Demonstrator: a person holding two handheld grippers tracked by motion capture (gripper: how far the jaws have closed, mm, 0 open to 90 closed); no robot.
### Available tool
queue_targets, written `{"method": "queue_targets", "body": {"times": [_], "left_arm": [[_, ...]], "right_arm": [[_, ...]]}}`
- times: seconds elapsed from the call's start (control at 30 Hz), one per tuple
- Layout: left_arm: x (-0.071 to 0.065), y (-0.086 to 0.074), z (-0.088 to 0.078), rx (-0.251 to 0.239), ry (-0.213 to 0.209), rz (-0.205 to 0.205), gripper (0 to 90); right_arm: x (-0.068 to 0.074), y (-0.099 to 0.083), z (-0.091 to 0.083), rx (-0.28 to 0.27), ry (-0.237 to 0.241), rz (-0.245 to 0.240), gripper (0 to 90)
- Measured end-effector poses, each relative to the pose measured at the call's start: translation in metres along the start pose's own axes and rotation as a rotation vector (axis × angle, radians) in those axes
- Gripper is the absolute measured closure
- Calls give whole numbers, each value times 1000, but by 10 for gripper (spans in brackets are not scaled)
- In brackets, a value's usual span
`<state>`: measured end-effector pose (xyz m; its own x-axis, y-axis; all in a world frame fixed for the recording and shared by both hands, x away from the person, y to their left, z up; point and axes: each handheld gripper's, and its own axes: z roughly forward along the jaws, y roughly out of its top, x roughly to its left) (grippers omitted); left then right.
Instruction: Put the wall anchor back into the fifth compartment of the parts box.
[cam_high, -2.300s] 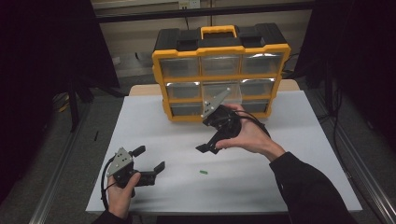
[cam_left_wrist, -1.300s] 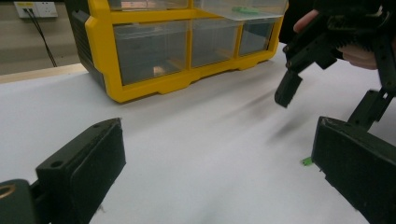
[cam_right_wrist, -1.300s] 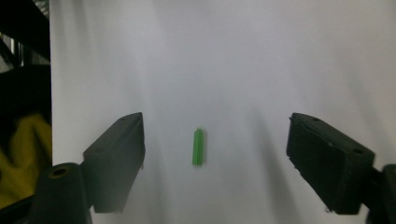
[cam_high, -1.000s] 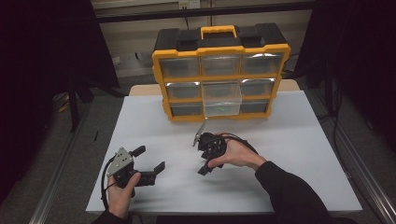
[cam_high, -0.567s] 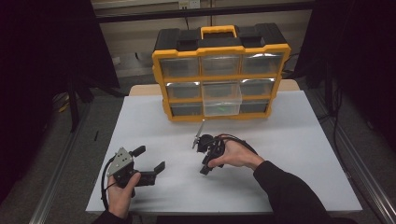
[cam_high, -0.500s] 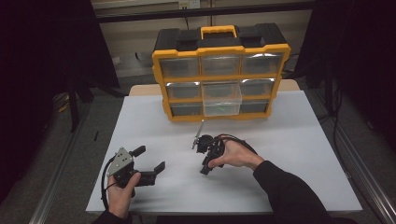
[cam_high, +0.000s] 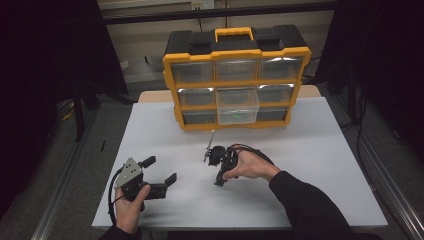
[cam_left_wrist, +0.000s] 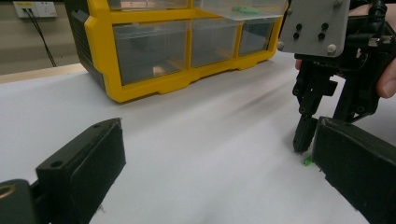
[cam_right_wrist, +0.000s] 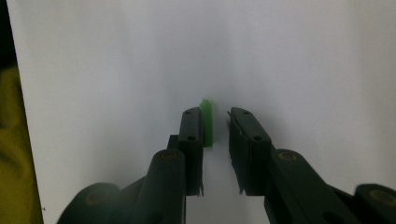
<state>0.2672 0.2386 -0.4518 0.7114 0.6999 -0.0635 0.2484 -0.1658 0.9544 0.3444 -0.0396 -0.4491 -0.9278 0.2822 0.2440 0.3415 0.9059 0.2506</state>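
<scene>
A small green piece (cam_right_wrist: 206, 122) lies on the white table (cam_high: 310, 150). My right gripper (cam_right_wrist: 215, 114) points down over it, and its jaws have just been closing. The piece lies against one jaw, with a gap left to the other. In the high view the right gripper (cam_high: 218, 181) stands at the table's middle, held in a hand. The left gripper view shows its tips (cam_left_wrist: 303, 144) just above the green piece (cam_left_wrist: 307, 161). My left gripper (cam_high: 160, 170) rests at the front left, open and empty.
A yellow and black organizer (cam_high: 235, 80) with clear drawers stands at the back of the table. Its middle drawer (cam_high: 238, 106) is pulled out with something green inside. The table's edges drop to dark floor on both sides.
The right hand came down from the organizer to the table's middle and set its jaws around the green piece, and they narrowed. The left gripper has stayed still.
</scene>
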Motion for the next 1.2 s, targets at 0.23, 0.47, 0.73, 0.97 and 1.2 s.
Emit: {"method": "queue_targets", "body": {"times": [0.23,0.47,0.73,0.97,1.2], "left_arm": [[0,0,0,0,1,-1,27],[0,0,0,0,1,-2,27],[0,0,0,-2,1,-1,27],[0,0,0,-2,2,1,27],[0,0,0,-2,1,-1,27]], "right_arm": [[0,3,1,28,-12,-34,818],[-2,4,2,28,1,0,845],[-3,3,2,8,1,-4,850],[-4,2,-5,-22,-1,-7,850],[-5,-3,-19,-87,-5,30,851]]}}
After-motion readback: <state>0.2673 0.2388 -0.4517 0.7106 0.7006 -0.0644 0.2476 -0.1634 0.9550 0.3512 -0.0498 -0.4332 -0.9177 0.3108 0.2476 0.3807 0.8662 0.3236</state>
